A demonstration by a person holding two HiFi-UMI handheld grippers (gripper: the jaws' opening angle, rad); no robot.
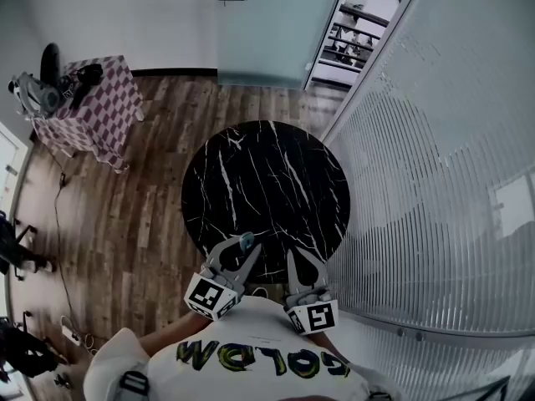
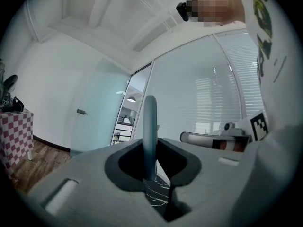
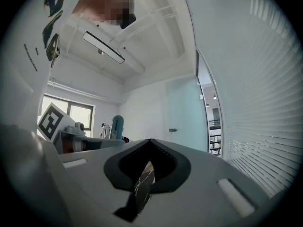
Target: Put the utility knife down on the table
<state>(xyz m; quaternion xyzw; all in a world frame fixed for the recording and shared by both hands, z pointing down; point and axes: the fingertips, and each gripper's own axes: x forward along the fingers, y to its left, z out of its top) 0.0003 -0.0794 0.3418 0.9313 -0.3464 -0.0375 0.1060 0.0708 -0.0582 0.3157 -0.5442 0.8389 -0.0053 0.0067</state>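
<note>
The left gripper [image 2: 150, 162] has its jaws pinched on the knife [image 2: 150, 122], which stands upright just over the near edge of the desk [image 1: 267, 174]. The right gripper [image 3: 150, 145] has its jaws together and empty. If let go this near the edge, the knife could topple to the floor.

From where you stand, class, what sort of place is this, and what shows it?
Probably an office or meeting room: a round black marble table on wood flooring, glass partition walls with blinds, and a frosted glass door.
</note>
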